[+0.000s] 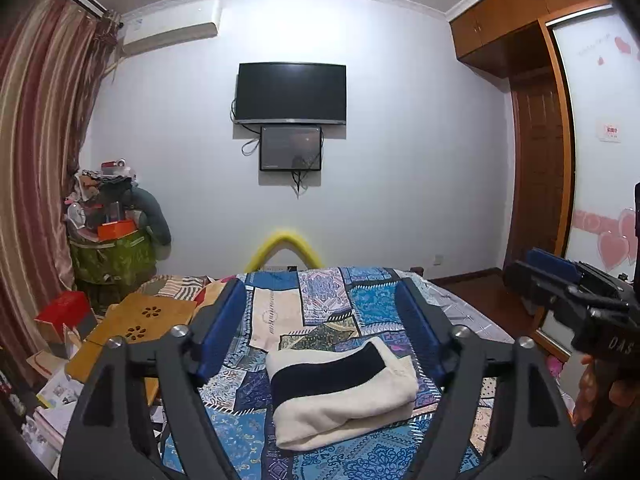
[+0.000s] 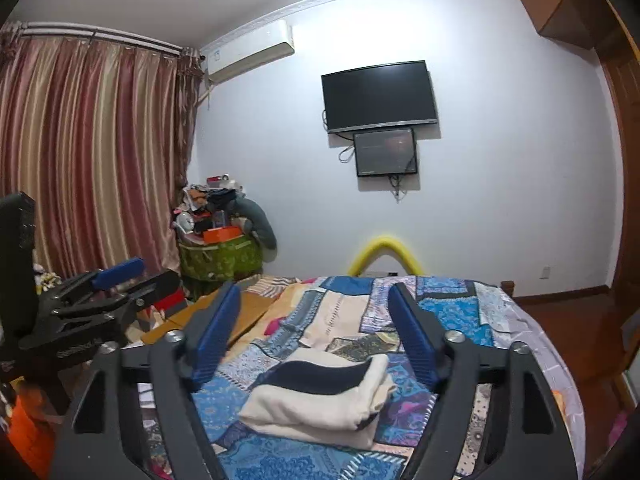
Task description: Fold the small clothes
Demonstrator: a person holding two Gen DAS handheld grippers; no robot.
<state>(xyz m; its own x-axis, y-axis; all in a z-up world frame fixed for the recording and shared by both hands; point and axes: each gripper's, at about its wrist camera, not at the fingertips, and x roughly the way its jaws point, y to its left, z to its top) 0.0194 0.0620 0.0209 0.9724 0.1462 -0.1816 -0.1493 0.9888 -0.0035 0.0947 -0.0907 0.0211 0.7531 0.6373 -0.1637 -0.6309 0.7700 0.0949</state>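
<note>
Folded cream garment (image 1: 340,392) with a dark navy band lies on the patchwork bedspread (image 1: 280,308), near its front edge. Left gripper (image 1: 320,312) and right gripper (image 2: 314,312) hover above it, fingers (image 1: 224,328) spread apart, nothing between them.

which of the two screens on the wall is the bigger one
The upper screen, the TV. It is wider and taller than the small screen hung directly under it, whose top edge meets the TV's bottom edge.
</note>
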